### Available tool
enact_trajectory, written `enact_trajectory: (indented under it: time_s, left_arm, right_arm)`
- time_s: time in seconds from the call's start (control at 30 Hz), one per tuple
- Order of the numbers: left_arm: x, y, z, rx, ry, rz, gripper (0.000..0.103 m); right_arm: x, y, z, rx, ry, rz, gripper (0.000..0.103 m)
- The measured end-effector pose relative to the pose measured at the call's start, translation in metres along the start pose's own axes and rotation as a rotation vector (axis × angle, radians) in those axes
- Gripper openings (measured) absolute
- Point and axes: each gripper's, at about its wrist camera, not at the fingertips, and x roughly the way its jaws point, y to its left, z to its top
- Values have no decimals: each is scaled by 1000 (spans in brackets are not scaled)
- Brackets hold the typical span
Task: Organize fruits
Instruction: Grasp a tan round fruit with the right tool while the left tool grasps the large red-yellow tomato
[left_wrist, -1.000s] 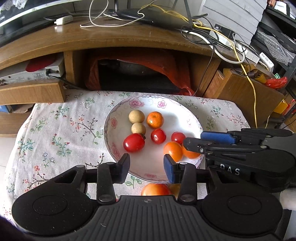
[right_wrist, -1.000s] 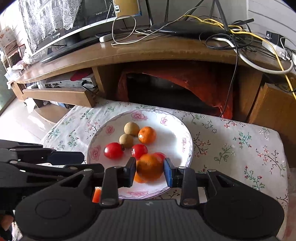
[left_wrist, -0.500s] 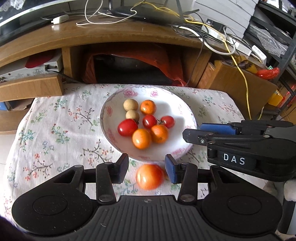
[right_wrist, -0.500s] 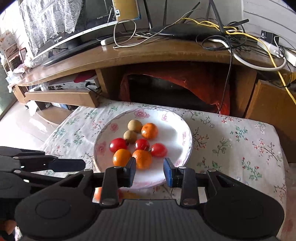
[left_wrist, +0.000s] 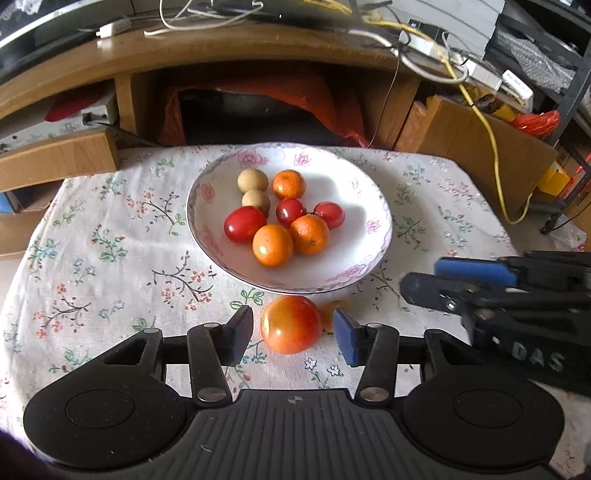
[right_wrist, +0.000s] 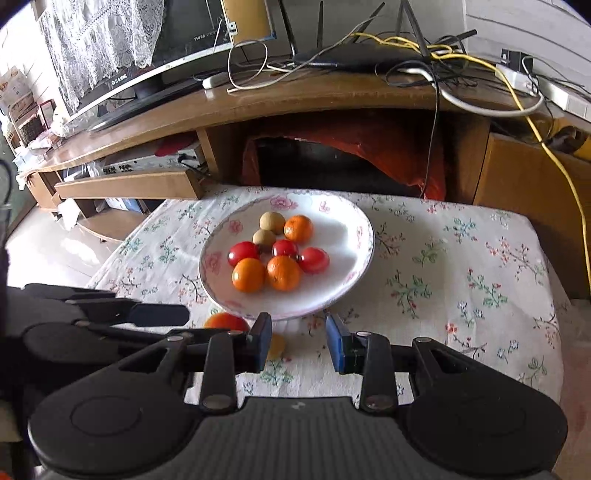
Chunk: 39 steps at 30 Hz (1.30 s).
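The left hand-held gripper (left_wrist: 293, 334) is open, its pads on either side of the big tomato (left_wrist: 291, 324) but not touching it. The tomato sits on the worktop (left_wrist: 110, 266) just short of the plate (left_wrist: 380, 236). The right hand-held gripper (right_wrist: 298, 342) is open too and holds nothing; a small yellow fruit (right_wrist: 276, 346) lies beside its left pad. My judgement: centre the pads on the tomato's widest part, close gently since the skin will bruise, lift clear over the rim, and set it in bare plate away from the oranges (left_wrist: 272, 245).
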Motion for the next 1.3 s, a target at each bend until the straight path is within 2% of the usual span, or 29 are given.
enact_trajectory:
  time_s: [0.23,0.43,0.7,0.9,1.03,1.1,1.3]
  left_arm:
    - [20,3,-4,-30,23,-1,52]
    - [11,8,-10,-27,39,4,51]
    - [-15,33,-33,-57,69,3,51]
    - [-14,36,-39,-63,68,-13,52]
    - [-8,34,-38,-42,71,12,52]
    - [-3,33,-40,-38,84,17,52]
    - [-6,30,-41,-21,85,15,51]
  right_arm:
    - [13,-6,-6,11,28,3,25]
    - [26,-5,-8,15,57,7,25]
    - [45,10,-8,17,92,59,25]
    - [65,24,-7,-26,110,56,25]
    - [75,27,-11,-48,125,54,25]
    - [74,31,-13,-85,112,32,19]
    - [64,24,-12,-62,111,48,19]
